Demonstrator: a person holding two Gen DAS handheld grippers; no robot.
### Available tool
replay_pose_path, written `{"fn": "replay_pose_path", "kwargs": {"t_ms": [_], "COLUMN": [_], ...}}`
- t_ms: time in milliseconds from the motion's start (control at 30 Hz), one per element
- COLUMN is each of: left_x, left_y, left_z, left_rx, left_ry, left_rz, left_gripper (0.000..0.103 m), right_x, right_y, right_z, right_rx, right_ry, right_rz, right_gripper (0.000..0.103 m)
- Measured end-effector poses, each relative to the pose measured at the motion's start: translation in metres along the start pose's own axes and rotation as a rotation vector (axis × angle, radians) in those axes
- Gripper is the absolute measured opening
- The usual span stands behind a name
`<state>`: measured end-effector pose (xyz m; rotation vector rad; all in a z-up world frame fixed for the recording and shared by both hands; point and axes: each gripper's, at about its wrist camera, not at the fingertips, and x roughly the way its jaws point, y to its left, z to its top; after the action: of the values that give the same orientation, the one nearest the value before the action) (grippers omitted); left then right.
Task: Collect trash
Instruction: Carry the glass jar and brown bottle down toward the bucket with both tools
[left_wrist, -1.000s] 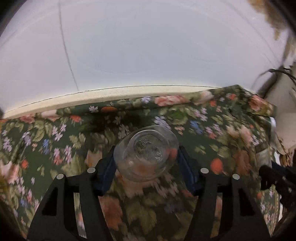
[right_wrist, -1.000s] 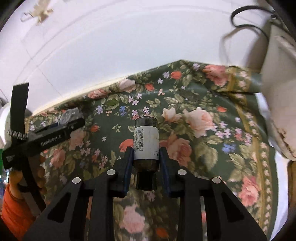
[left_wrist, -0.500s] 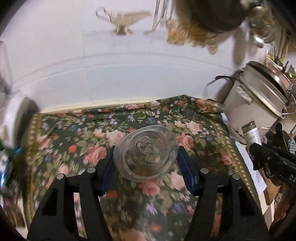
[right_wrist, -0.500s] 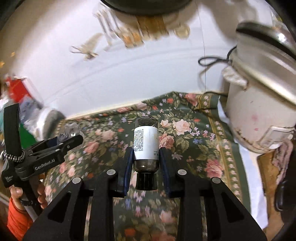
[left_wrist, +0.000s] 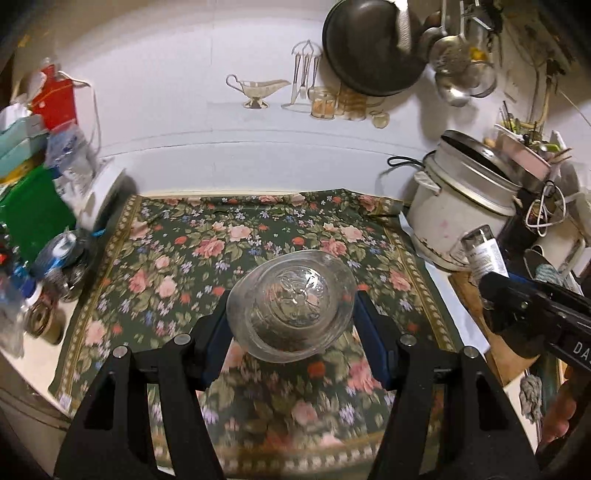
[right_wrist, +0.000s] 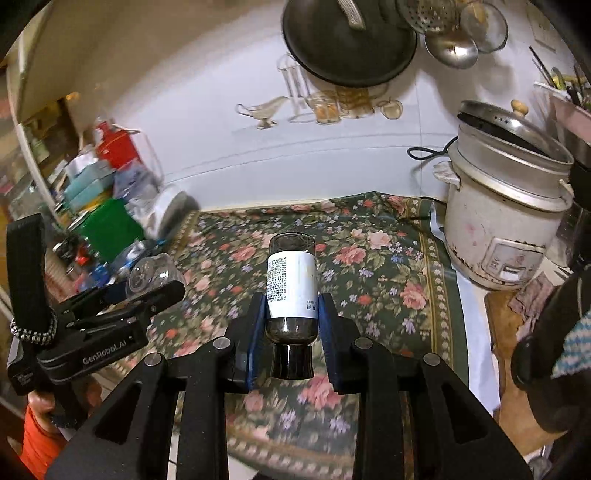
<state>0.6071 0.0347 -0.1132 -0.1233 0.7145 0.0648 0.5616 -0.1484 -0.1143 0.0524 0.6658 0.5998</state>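
Observation:
My left gripper (left_wrist: 291, 325) is shut on a clear plastic bottle (left_wrist: 291, 304), whose base faces the camera, held above the floral cloth (left_wrist: 192, 258). My right gripper (right_wrist: 291, 317) is shut on a dark glass bottle with a white label (right_wrist: 291, 280), cap toward the camera, also held above the cloth (right_wrist: 388, 266). The left gripper with its clear bottle (right_wrist: 151, 273) shows at the left of the right wrist view. The right gripper's dark bottle (left_wrist: 484, 251) shows at the right of the left wrist view.
A white rice cooker (right_wrist: 506, 221) stands at the right edge of the cloth; it also shows in the left wrist view (left_wrist: 461, 210). Boxes, cans and bags (left_wrist: 40, 206) crowd the left side. A pan (right_wrist: 347, 40) and ladles hang on the wall.
Both grippers have drawn back and up from the cloth with their bottles still held. The view has widened from the cloth alone to the wall, cooker and clutter.

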Motion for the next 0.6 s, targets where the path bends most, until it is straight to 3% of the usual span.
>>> {"fn": "replay_pose_path", "kwargs": {"t_ms": [300, 600], "left_x": [-0.054, -0.115], "left_y": [-0.003, 0.016], "left_z": [-0.049, -0.113], "left_rx": [-0.020, 0.042], "left_ry": [0.006, 0.013], "left_rz": [-0.035, -0.078], "left_gripper": [0.062, 0.062], "right_x": [-0.046, -0.077], "right_y": [0.041, 0.088], "right_z": [-0.043, -0.112], "right_rx": [0.000, 0.076], "right_ry": [-0.028, -0.014], "right_rz": [0.017, -0.050], "right_gripper": [0.026, 0.026]}}
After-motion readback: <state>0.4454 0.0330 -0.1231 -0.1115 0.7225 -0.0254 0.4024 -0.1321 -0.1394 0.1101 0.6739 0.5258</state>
